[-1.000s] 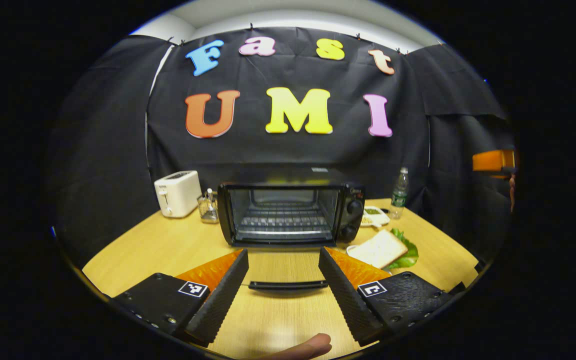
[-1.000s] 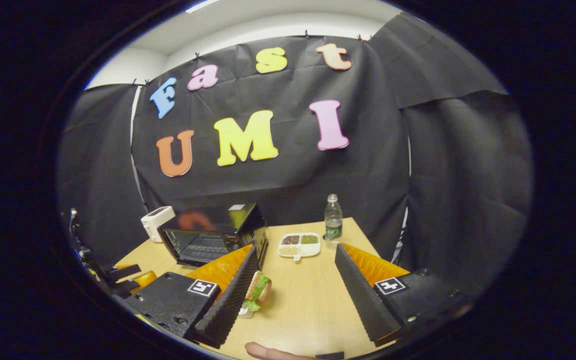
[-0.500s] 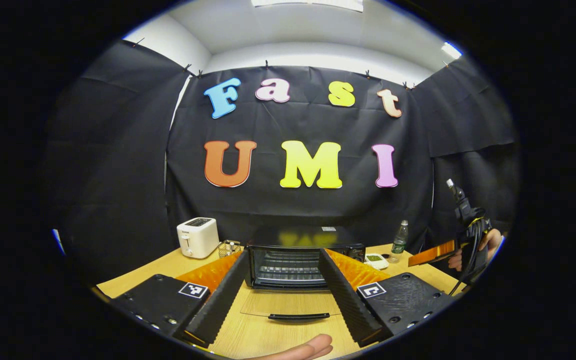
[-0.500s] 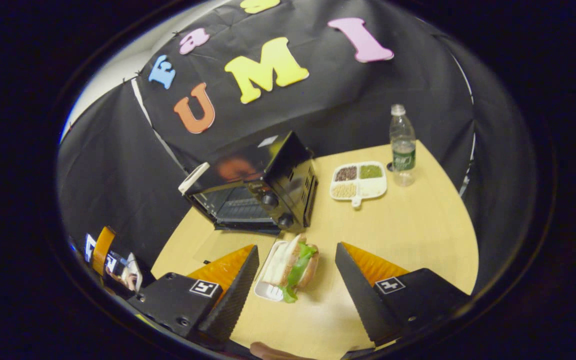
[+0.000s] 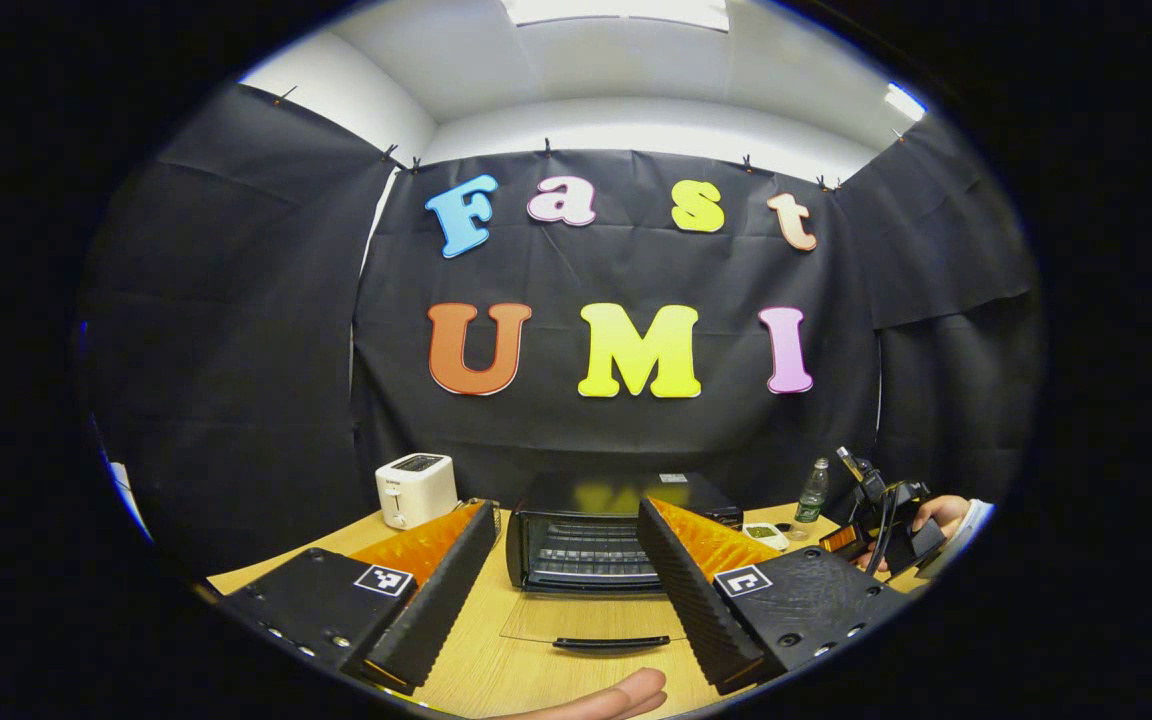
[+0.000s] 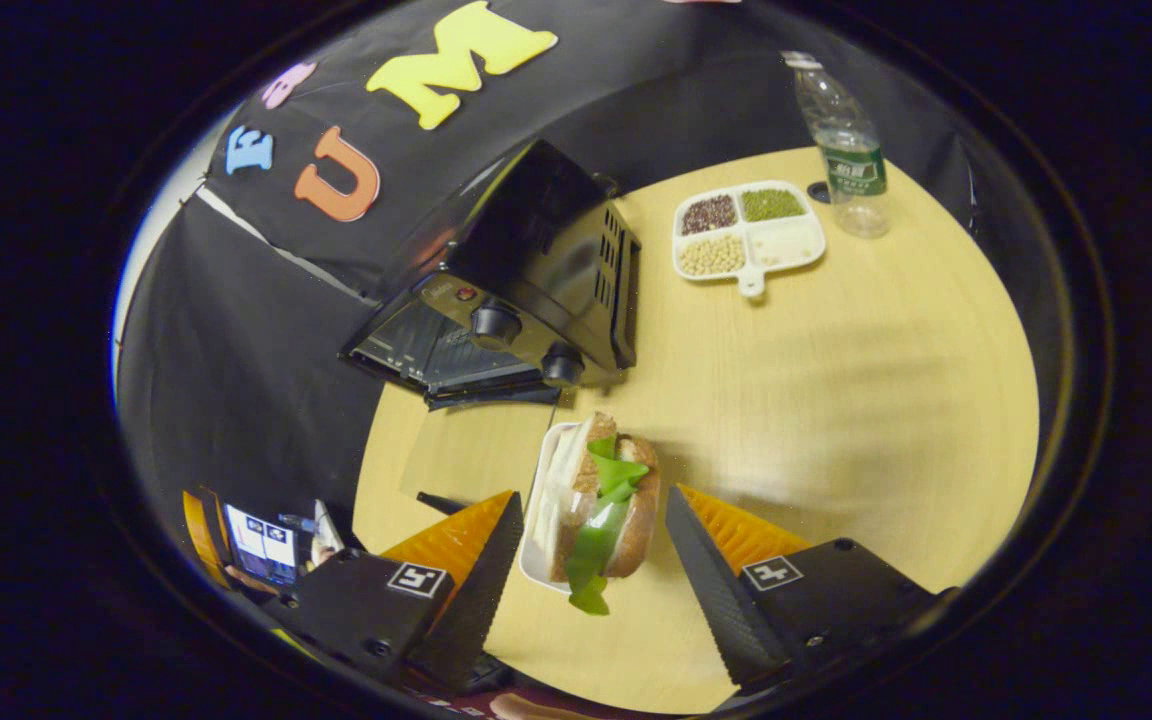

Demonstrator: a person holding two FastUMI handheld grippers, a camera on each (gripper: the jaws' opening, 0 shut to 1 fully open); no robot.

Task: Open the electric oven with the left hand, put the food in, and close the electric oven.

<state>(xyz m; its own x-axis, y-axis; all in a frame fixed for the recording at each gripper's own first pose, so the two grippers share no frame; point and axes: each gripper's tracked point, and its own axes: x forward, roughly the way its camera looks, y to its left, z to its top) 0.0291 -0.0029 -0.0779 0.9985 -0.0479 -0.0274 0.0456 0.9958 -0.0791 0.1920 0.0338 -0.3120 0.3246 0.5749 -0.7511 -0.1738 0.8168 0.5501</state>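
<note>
Electric oven (image 6: 526, 290) toward the table's (image 6: 836, 380) far edge, door (image 5: 596, 620) folded flat toward the near edge; sandwich (image 6: 601, 510) in white tray (image 6: 539, 520) just before it, long axis running near-to-far; right tongs (image 6: 591, 575) spread wide astride it, untouching; left tongs (image 5: 566, 585) apart, empty, facing the oven.

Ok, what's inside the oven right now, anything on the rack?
The oven stands open, its door folded flat on the table. Inside, a bare wire rack shows with no food on it. The left gripper's fingers cover the cavity's side edges, so those corners are unseen.
</note>
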